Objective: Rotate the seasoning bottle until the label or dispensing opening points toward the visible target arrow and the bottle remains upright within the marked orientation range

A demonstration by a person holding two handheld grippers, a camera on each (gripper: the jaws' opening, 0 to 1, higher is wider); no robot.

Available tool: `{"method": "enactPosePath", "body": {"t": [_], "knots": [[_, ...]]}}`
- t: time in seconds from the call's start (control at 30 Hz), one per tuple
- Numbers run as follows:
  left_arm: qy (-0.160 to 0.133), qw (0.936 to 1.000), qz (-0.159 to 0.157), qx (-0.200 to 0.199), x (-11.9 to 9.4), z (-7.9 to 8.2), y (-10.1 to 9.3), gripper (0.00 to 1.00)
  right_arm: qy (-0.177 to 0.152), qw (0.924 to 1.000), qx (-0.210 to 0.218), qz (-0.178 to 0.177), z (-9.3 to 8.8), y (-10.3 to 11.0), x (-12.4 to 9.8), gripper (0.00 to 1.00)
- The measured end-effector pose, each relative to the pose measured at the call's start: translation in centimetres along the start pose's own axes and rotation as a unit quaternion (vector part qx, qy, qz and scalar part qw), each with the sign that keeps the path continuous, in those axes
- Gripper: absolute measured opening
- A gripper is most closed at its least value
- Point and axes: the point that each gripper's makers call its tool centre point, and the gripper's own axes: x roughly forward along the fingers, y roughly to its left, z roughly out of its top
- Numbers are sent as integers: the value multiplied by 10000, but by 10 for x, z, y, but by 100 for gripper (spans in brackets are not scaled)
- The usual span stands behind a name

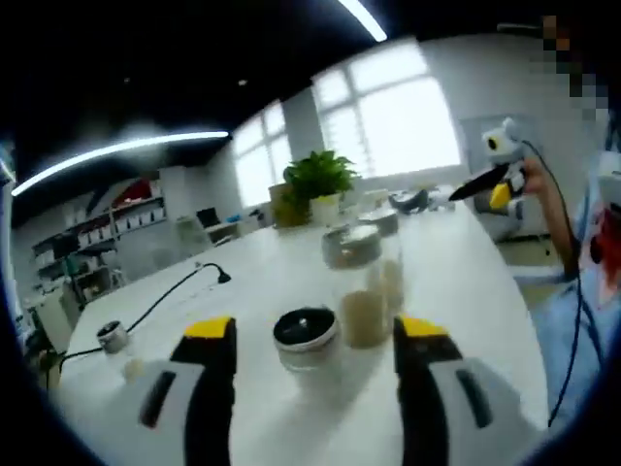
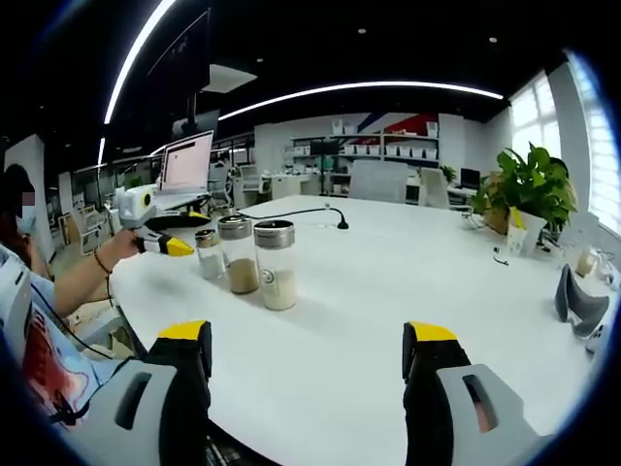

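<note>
Three glass seasoning bottles are seen upright on a white table, and no bottle is held by a gripper.

In the left gripper view, the left gripper is held low over the white table with its jaws spread wide, and the nearest bottle, with its dark cap, is seen between the yellow tips but is not touched. A second bottle stands just behind it. In the right gripper view, the right gripper is also wide apart and nothing is gripped. The three bottles stand close together in a row, well ahead on the left. A potted plant is placed at the far right edge, and a black cable is laid across the table.
</note>
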Motion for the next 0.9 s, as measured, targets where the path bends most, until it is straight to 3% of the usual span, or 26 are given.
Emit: {"method": "enactPosePath", "body": {"t": [0.07, 0.17, 0.23, 0.33, 0.4, 0.5, 0.57, 0.9], "knots": [[91, 9992, -386, -91, -1, -4, -6, 68, -31, 10000, -56, 50, 2, 2, 0, 84], [-97, 9961, -808, -344, 1, 3, -9, 70, -202, 9997, -76, 79, 8, 4, -1, 84], [-242, 9937, -989, -473, 2, 7, -5, 70, -229, 9996, -114, 119, 10, 6, -2, 84], [-213, 9922, -1108, -526, 7, 4, 7, 70, -206, 9995, -179, 159, 10, 8, -2, 84], [-211, 9892, -1375, -461, 8, 2, 3, 63, -221, 9994, -180, 170, 10, 8, -2, 84], [-182, 9852, -1552, -697, 11, 0, 5, 52, -186, 9996, -182, 131, 9, 7, -2, 84], [-273, 9834, -1614, -777, 13, 2, 7, 55, -115, 9997, -204, 91, 7, 5, -2, 84], [-308, 9765, -1857, -1048, 22, -2, 4, 51, -126, 9998, -104, 96, 6, 3, -2, 84]]}}
